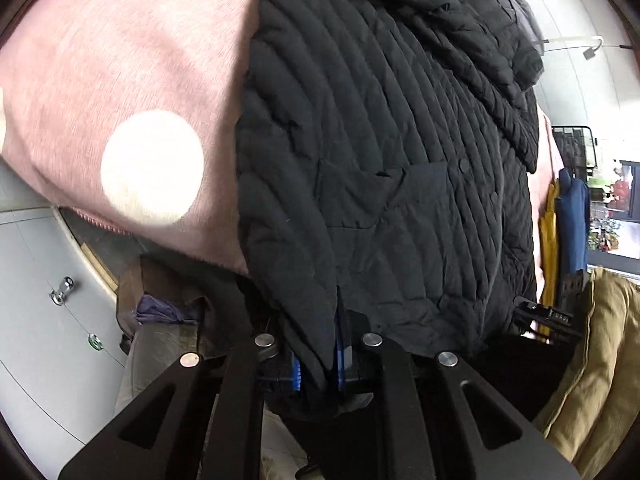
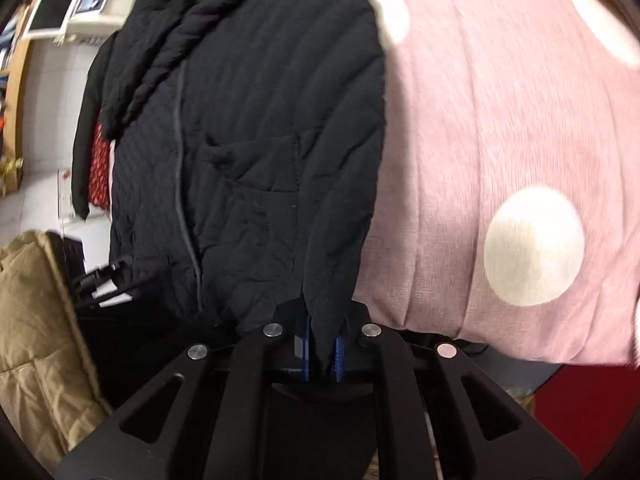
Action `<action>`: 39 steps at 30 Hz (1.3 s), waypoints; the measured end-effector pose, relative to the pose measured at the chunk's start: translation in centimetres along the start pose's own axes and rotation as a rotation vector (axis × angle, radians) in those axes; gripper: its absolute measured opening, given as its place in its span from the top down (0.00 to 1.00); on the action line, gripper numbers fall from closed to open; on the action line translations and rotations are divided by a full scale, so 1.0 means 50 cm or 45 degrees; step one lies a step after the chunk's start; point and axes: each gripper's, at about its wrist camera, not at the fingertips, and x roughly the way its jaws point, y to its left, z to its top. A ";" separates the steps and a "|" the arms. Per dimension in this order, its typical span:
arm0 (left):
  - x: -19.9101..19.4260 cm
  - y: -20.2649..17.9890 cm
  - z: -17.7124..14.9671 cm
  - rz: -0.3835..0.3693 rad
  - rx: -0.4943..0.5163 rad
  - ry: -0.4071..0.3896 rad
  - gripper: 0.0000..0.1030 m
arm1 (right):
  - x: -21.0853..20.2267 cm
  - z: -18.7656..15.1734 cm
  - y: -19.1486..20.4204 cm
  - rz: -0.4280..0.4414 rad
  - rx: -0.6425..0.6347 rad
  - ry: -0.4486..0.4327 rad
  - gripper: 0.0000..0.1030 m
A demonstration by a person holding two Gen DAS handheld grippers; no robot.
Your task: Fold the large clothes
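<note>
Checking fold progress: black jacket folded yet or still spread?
Spread: black quilted jacket lies flat, front up, on the pink dotted blanket, both pockets showing.

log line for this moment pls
task: fold black jacket | left gripper: shut on hem | right gripper: shut on hem | surface: pink spotted cover

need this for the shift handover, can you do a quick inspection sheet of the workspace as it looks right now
surface: pink cover with white dots, jacket spread on it
job's things: black quilted jacket, patch pockets up, a bottom corner in each gripper
clutter: tan padded cloth beside the person
grippers: left gripper shut on the jacket's hem; right gripper shut on the hem too
cables: nothing seen
surroundings: yellow and blue garments hanging; grey door with metal fittings; screens on a shelf
</note>
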 end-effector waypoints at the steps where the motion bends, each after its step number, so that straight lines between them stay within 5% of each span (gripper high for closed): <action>1: -0.005 -0.013 0.013 0.004 0.024 -0.006 0.90 | 0.000 0.008 0.004 -0.012 -0.016 0.007 0.92; 9: -0.105 -0.109 0.184 -0.148 0.128 -0.277 0.89 | -0.056 0.110 0.079 0.066 -0.150 -0.083 0.92; 19: -0.179 -0.200 0.503 0.012 0.097 -0.539 0.89 | -0.237 0.408 0.199 0.071 -0.166 -0.508 0.92; 23: -0.189 -0.222 0.567 0.027 0.055 -0.566 0.88 | -0.283 0.496 0.211 0.174 -0.066 -0.600 0.92; 28: -0.134 -0.221 0.610 0.099 0.005 -0.476 0.85 | -0.262 0.547 0.200 0.150 0.025 -0.587 0.92; 31: -0.126 -0.185 0.613 0.003 -0.076 -0.448 0.80 | -0.220 0.559 0.174 0.216 0.144 -0.554 0.91; 33: -0.137 -0.153 0.619 -0.163 -0.172 -0.428 0.74 | -0.209 0.565 0.148 0.265 0.211 -0.535 0.91; 37: -0.182 -0.103 0.618 -0.474 -0.302 -0.432 0.47 | -0.189 0.590 0.103 0.420 0.358 -0.469 0.88; 39: -0.212 -0.094 0.613 -0.501 -0.319 -0.462 0.39 | -0.179 0.603 0.099 0.458 0.383 -0.442 0.84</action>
